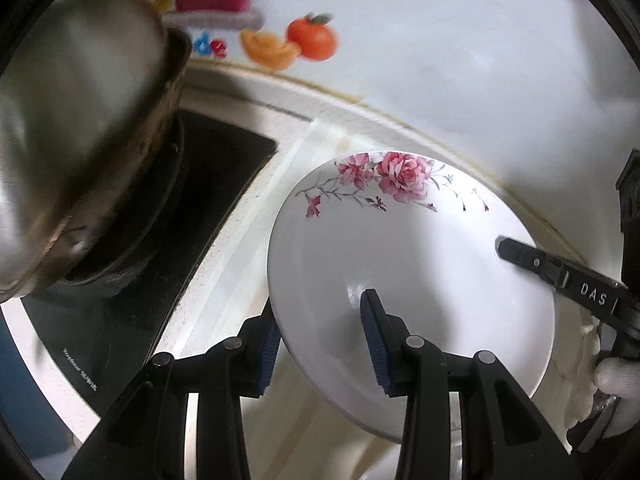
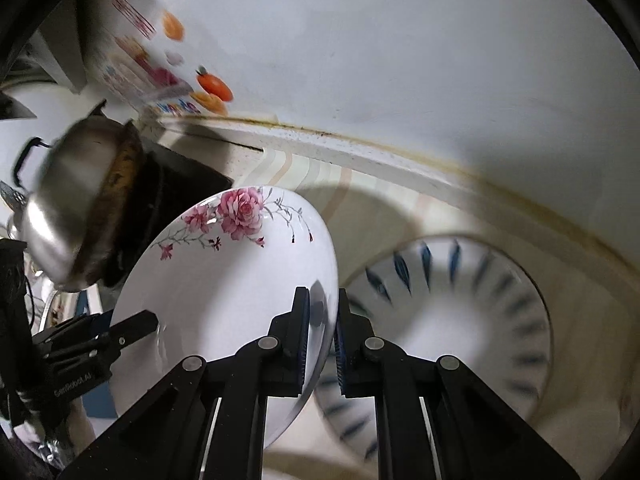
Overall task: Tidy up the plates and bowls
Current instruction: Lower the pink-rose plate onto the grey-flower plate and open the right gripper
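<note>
A white plate with pink roses [image 1: 412, 256] is held tilted above the counter; it also shows in the right wrist view [image 2: 224, 280]. My left gripper [image 1: 320, 340] straddles its left rim, one pad above and one below. My right gripper [image 2: 322, 332] is shut on its right rim, and its black finger [image 1: 560, 272] lies on the plate. A white bowl with blue leaf marks [image 2: 452, 320] sits on the counter below and right of the plate.
A steel pot [image 1: 76, 140] stands on the black stove [image 1: 168, 216] to the left. A white wall with fruit stickers [image 1: 312, 38] runs behind the cream counter [image 2: 400, 196]. A white-gloved hand [image 1: 616, 380] holds the right gripper.
</note>
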